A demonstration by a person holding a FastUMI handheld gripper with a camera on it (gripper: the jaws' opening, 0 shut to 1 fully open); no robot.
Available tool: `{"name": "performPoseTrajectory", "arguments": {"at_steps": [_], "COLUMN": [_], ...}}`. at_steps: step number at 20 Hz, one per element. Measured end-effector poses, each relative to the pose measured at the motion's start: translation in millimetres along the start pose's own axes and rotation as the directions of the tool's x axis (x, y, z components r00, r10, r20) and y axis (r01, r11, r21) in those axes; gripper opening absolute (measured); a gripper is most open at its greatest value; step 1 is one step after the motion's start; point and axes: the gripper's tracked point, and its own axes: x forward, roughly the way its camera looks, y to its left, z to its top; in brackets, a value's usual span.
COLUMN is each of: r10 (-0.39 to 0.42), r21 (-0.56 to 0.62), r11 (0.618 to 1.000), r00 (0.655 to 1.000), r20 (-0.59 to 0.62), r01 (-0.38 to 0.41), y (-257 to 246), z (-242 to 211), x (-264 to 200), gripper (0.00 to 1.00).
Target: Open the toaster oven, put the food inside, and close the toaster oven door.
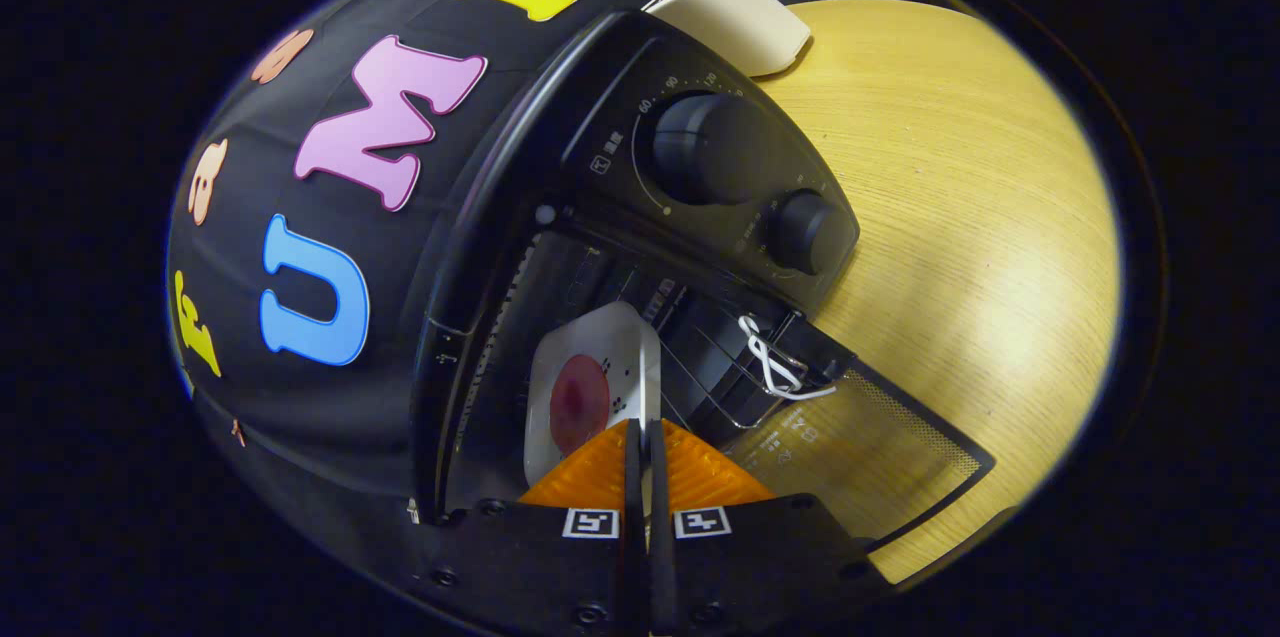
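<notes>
Gripper view: white plate [590, 357] with a reddish food piece [578, 402] sits inside the open toaster oven [620, 177], its edge nipped between the gripper [645, 437] jaws. Judged best: slide it level onto the rack [715, 367], release, withdraw over the lowered door [860, 457].

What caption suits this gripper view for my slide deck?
Gripper, fingers shut on a white plate of food, reaching into the open toaster oven.
</notes>
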Motion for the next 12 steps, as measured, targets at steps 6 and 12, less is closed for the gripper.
{"name": "performPoseTrajectory", "arguments": {"at_steps": [6,12], "r10": [-0.036,0.023], "r21": [0.071,0.039], "r11": [0.997,0.999], "r00": [0.998,1.000], "r20": [0.049,-0.013], "r01": [0.032,-0.023], "y": [0.9,14.2], "z": [2.6,-12.3], "x": [6.0,-16.4], "gripper": [0.06,0.51]}}
